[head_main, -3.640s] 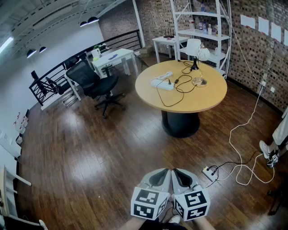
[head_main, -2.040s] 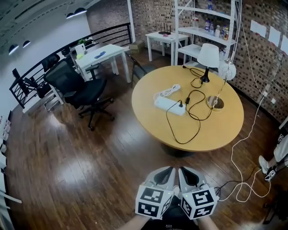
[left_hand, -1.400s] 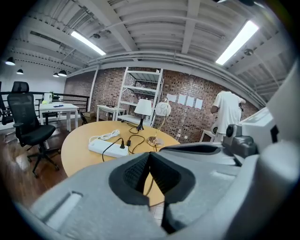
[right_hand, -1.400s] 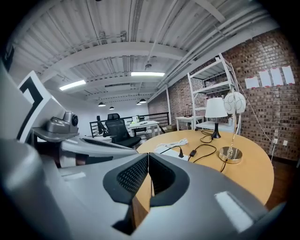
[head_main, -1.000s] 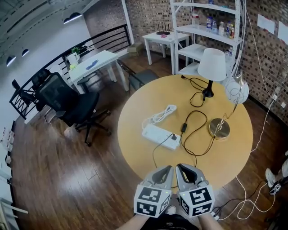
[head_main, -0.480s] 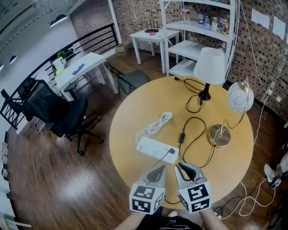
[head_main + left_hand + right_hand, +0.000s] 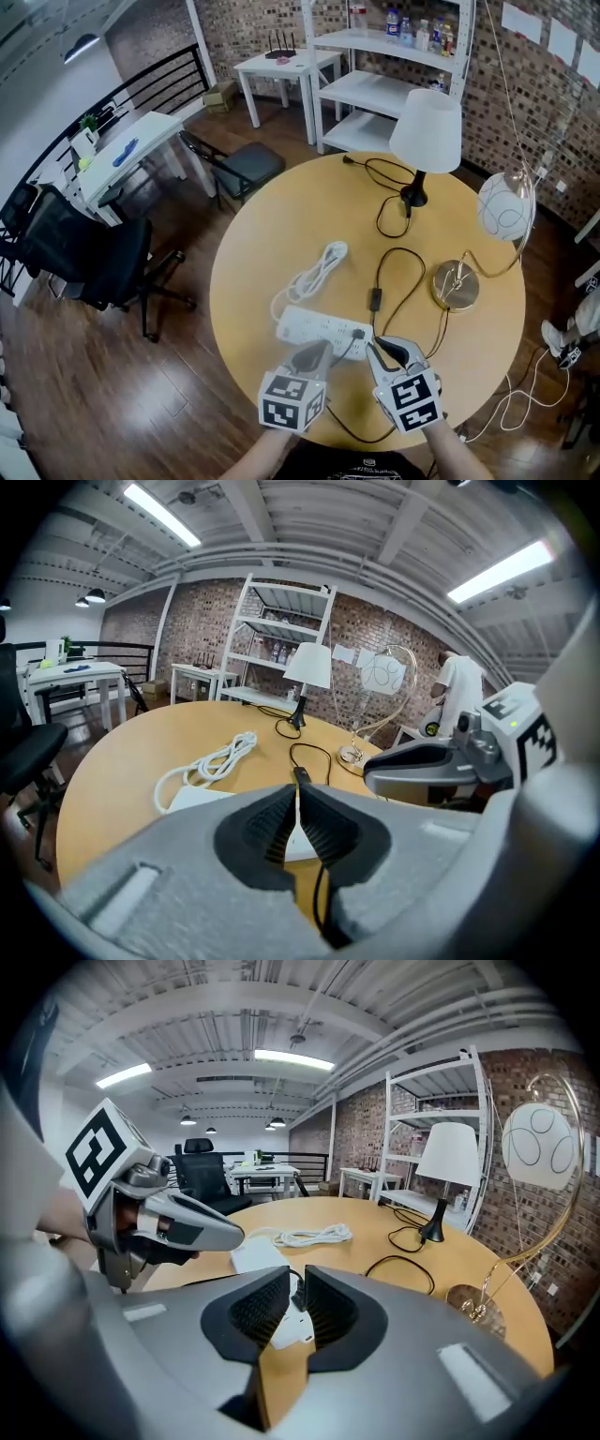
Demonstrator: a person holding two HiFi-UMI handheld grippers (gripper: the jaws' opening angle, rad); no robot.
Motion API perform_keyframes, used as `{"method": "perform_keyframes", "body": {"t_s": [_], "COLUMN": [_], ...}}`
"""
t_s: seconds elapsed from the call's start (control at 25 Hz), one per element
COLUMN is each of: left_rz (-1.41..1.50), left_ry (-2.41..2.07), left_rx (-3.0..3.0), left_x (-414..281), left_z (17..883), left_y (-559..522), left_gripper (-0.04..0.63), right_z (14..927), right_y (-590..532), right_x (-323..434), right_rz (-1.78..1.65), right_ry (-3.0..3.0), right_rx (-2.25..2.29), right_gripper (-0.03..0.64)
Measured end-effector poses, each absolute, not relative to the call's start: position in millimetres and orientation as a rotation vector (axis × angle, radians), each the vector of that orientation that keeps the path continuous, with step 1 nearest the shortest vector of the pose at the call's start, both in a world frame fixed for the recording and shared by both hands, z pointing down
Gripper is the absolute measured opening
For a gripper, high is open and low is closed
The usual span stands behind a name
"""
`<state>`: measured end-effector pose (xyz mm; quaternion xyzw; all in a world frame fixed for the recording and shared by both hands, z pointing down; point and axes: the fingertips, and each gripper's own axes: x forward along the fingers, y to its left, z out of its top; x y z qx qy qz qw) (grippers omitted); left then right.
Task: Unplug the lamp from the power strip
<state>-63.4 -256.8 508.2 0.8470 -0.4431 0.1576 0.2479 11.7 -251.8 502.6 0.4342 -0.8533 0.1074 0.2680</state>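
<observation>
Now, at lower centre, the right gripper (image 7: 380, 346) is opening its empty jaws toward the plug (image 7: 357, 334). The left gripper (image 7: 315, 350) is closed, so the unbraced power strip (image 7: 314, 326) may slide.

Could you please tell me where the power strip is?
Head view: the power strip lies toward the round table's near edge, left of centre, beside the coiled white cord.

A loft-style office: brick walls (image 7: 562, 103), wood floor (image 7: 131, 403), black office chairs (image 7: 89, 258), white desks (image 7: 127, 155) by a railing (image 7: 155, 84), white shelf unit (image 7: 375, 89), a round wooden surface (image 7: 281, 225), ceiling strip lights (image 7: 164, 513).
</observation>
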Motion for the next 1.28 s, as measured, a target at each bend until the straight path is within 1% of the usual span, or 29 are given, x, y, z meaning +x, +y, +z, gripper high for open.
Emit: {"method": "perform_keyframes", "body": {"t_s": [0.08,0.24,0.44,0.64,0.88,0.96,1.16,1.28], "left_rz": [0.448,0.481,0.505,0.554,0.592,0.616,0.78,0.873], "left_ry": [-1.17,-1.095,-1.031,-1.002,-1.002,-1.003,-1.002,-1.008], "left_rx": [2.317,2.339,2.343,2.368,2.395,2.407,2.429,2.437], "left_x": [-64.4,-64.8,-59.7,-56.1,-55.3,-54.2,-49.6,-46.6], "left_z": [518.5,536.5,557.7,569.8,577.2,577.9,588.8,594.5], "left_y": [-263.0,-276.3,-288.4,-294.7,-301.9,-302.8,-300.6,-300.0], "left_gripper": [0.005,0.005,0.005,0.005,0.005,0.005,0.005,0.003], "right_z": [511.5,529.3,554.7,566.4,576.8,580.2,585.1,585.5], "right_y": [-256.5,-265.5,-271.2,-277.3,-284.7,-285.7,-290.3,-291.0], "right_x": [8.7,4.2,2.2,-6.2,-14.7,-17.3,-18.3,-18.4], "right_rz": [0.287,0.261,0.252,0.185,0.175,0.162,0.16,0.163], "right_ry": [-2.287,-2.241,-2.189,-2.15,-2.139,-2.133,-2.139,-2.142], "right_rx": [1.138,1.052,0.926,0.815,0.737,0.711,0.701,0.685], "right_gripper": [0.051,0.075,0.077,0.118,0.115,0.097,0.072,0.067]}}
